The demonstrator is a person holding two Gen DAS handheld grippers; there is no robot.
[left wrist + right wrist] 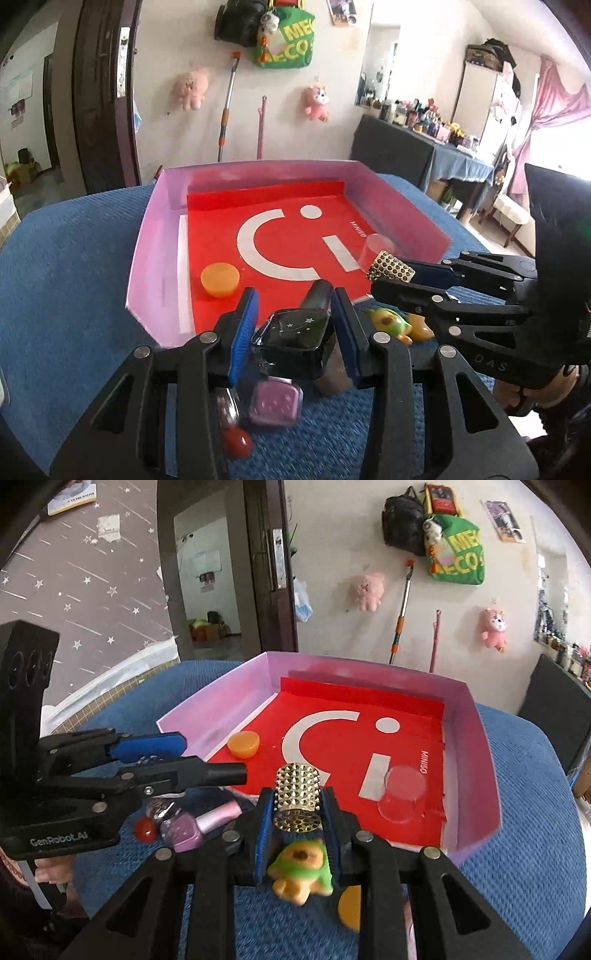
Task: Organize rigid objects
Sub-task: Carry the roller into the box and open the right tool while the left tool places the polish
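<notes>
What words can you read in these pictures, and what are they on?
"MINISO": on the red liner of the tray.
"GenRobot.AI": on the left tongs.
"DAS": on the right tongs.
"MEC", "ECO": cut off, on the green bag.
Wall posters: too small to read.

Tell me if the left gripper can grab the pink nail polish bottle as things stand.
Probably not. The left gripper is already shut on a black starry bottle, so its fingers are full. The pink nail polish bottle lies uncovered on the blue cloth just below it; the gripper would have to drop its load first.
</notes>
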